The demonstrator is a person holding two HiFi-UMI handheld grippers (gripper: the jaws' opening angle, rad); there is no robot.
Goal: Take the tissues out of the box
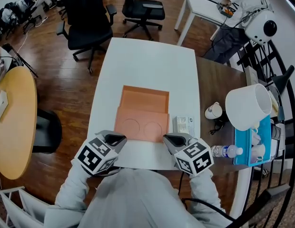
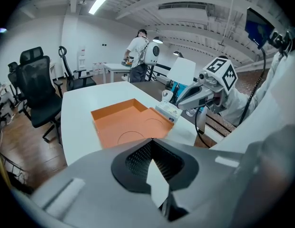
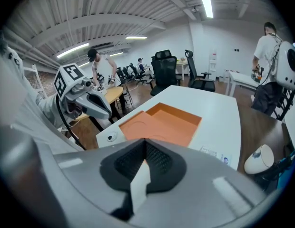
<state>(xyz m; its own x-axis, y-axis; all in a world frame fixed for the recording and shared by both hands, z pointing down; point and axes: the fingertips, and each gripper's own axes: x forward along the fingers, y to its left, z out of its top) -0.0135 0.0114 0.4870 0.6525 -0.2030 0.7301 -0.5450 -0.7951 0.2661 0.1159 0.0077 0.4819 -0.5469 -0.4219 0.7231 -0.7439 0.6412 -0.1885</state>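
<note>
White table (image 1: 147, 61), running toward twelve o'clock. Orange box (image 1: 143, 110) at its centre, lying open, seemingly empty, probably left so for easy reach. Left gripper (image 1: 115, 139) and right gripper (image 1: 172, 139) at six o'clock of the box, both pinched shut on nothing, apparently at rest. Small tissue packet (image 1: 185, 125) flat on the table, just beside the box at three o'clock, at twelve o'clock of the right gripper, untouched.

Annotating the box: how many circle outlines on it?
2. Both on the near panel of the orange box: left circle, right circle, side by side. None apparently hidden.
</note>
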